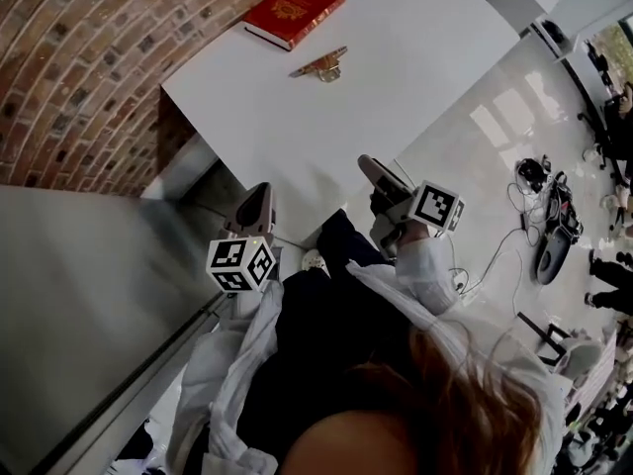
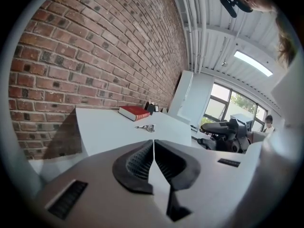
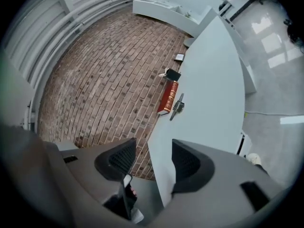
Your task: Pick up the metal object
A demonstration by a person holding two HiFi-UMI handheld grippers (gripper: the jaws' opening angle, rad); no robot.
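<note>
Metal object (image 1: 322,65) is seen on the white surface (image 1: 425,87) near a red book (image 1: 295,8), well apart from the left hand-held gripper (image 2: 153,148), which is clenched empty, and the right hand-held gripper (image 3: 154,160), which is held released.

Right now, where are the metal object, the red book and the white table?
metal object (image 1: 322,65), head view, on the middle of its body.
red book (image 1: 295,8), head view, on the middle of its cover.
white table (image 1: 415,77), head view, on a bare part of its top.
</note>
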